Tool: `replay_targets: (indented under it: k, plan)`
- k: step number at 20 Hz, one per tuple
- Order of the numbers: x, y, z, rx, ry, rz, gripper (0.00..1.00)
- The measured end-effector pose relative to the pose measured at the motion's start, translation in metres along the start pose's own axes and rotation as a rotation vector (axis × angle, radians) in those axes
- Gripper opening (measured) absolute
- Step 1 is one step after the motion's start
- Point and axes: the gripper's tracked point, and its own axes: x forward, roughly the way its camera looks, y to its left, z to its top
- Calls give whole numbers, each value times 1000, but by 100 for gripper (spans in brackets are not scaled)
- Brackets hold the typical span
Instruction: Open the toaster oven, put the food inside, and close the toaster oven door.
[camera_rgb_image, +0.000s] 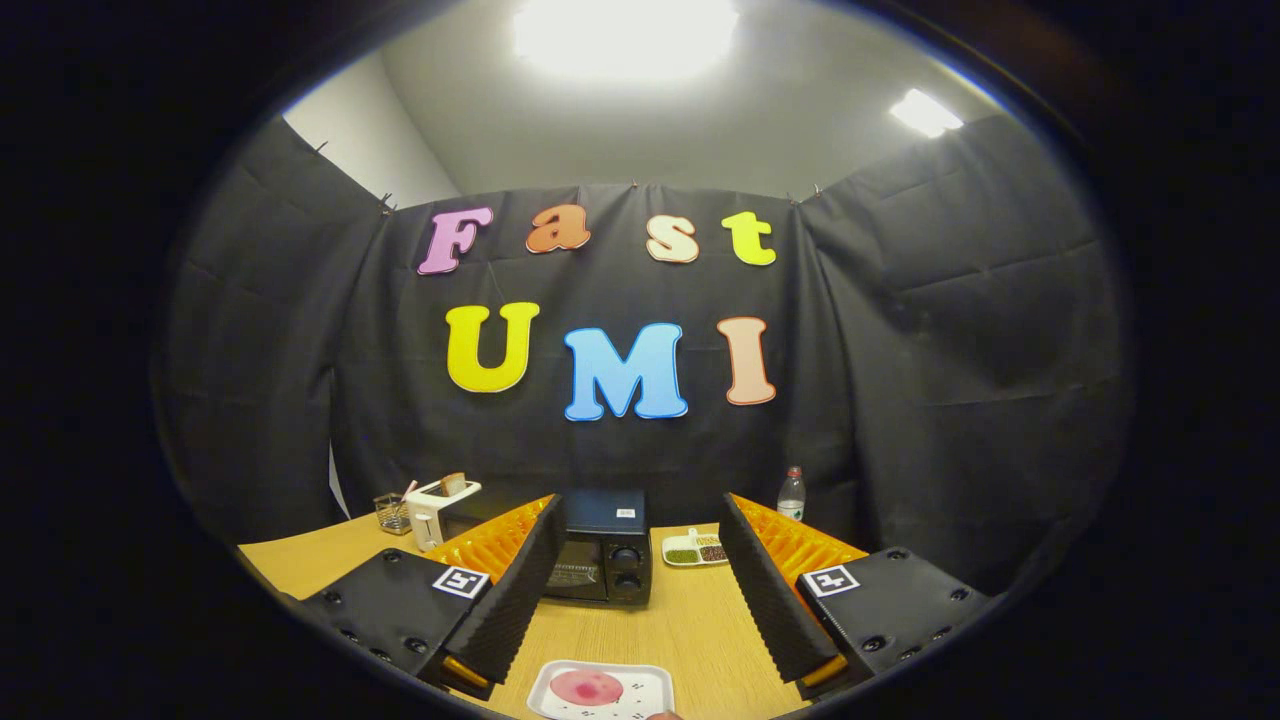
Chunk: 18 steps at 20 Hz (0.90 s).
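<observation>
A black toaster oven (598, 555) stands on the wooden table (690, 625) beyond my fingers, its door shut and its knobs on the right side. Close below, between the fingers, lies a white square plate (640, 685) with a round pink piece of food (586, 687) on it. My gripper (640, 590) is open, its two fingers spread wide on either side of the plate and the oven, high above the table. Nothing is held between the fingers.
A white pop-up toaster (440, 505) and a small wire basket (392, 513) stand left of the oven. To its right lie a small divided dish (695, 549) and a water bottle (791, 494) by the cloth wall.
</observation>
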Motion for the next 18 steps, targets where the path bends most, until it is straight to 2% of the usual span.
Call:
replay_targets:
  k: [9, 18]
  plan:
    - [36, 23, -9, 13, 21, 33, 98]
    - [106, 68, -30, 33, 55, 100, 98]
